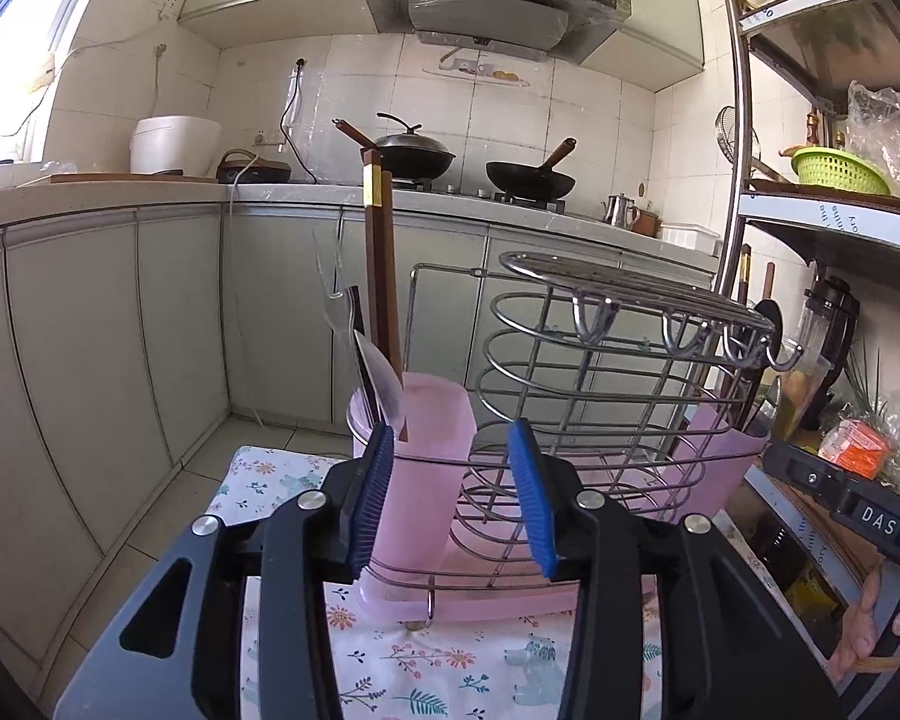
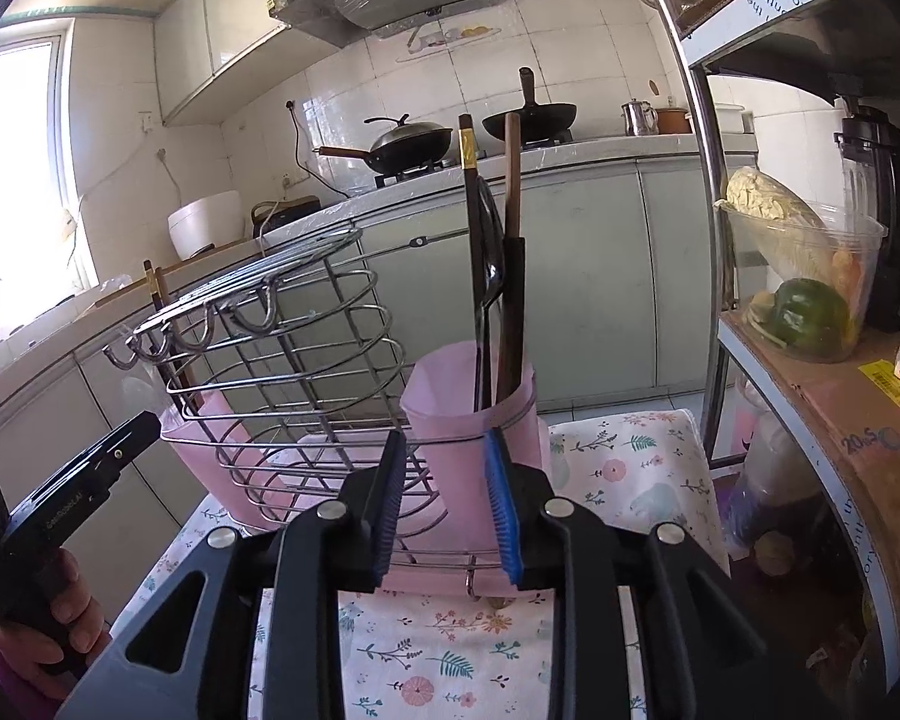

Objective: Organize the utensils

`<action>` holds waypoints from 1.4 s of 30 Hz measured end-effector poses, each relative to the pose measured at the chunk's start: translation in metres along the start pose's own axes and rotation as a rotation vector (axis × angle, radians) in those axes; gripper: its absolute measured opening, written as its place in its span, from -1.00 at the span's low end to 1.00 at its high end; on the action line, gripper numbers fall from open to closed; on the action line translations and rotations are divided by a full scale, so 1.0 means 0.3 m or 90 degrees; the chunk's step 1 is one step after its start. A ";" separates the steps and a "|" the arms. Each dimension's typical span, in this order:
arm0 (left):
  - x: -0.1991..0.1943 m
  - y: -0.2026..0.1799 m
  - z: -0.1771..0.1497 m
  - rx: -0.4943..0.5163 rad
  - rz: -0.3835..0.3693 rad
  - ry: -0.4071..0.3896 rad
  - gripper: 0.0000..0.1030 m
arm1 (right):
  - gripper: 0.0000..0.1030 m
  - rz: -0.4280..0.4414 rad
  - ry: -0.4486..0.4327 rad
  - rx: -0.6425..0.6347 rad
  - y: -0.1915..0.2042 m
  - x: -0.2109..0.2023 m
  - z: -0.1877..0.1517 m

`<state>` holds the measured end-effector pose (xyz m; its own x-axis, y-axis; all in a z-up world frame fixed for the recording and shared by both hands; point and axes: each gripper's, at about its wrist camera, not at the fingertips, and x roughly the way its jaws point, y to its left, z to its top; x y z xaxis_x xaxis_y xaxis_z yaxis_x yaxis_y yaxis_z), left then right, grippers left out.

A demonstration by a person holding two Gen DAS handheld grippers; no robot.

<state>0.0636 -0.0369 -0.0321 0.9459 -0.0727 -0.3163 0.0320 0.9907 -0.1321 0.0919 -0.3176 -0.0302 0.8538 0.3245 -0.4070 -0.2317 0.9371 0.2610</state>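
The wire utensil rack (image 1: pixel 600 372) stands on a floral cloth (image 1: pixel 438 666), holding two pale pink cups (image 2: pixel 474 420), one at each end; two brown chopsticks (image 1: pixel 381 276), a clear fork (image 1: pixel 336 300) and a white spoon (image 1: pixel 384 384) rise from one cup; a dark spoon (image 2: pixel 491 276) and chopsticks from the other; left gripper (image 1: pixel 456 498) and right gripper (image 2: pixel 447 498) both stand released, clasping nothing.

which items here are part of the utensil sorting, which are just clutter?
Job:
wire rack
left pink cup with brown chopsticks, clear fork
right pink cup with dark spoon, chopsticks

Clutter:
woks
rice cooker
kettle
green basket
blender
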 end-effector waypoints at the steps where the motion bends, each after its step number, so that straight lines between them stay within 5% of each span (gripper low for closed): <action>1: -0.006 -0.004 -0.001 0.000 -0.003 0.004 -0.21 | -0.49 0.002 0.002 -0.002 0.007 -0.003 -0.004; 17: -0.054 -0.042 -0.032 -0.004 -0.016 0.092 -0.02 | -0.40 0.017 0.060 -0.036 0.122 -0.023 -0.095; 21: -0.069 -0.051 -0.038 -0.001 -0.012 0.098 -0.02 | -0.13 0.014 0.077 -0.021 0.121 -0.021 -0.104; 42: -0.094 -0.059 -0.053 -0.006 0.003 0.126 -0.02 | -0.13 0.010 0.107 -0.085 0.208 -0.015 -0.162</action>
<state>0.0312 -0.0542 -0.0358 0.8642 -0.0896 -0.4951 0.0233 0.9901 -0.1385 0.0510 -0.2544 -0.0546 0.7626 0.3457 -0.5468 -0.3139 0.9368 0.1545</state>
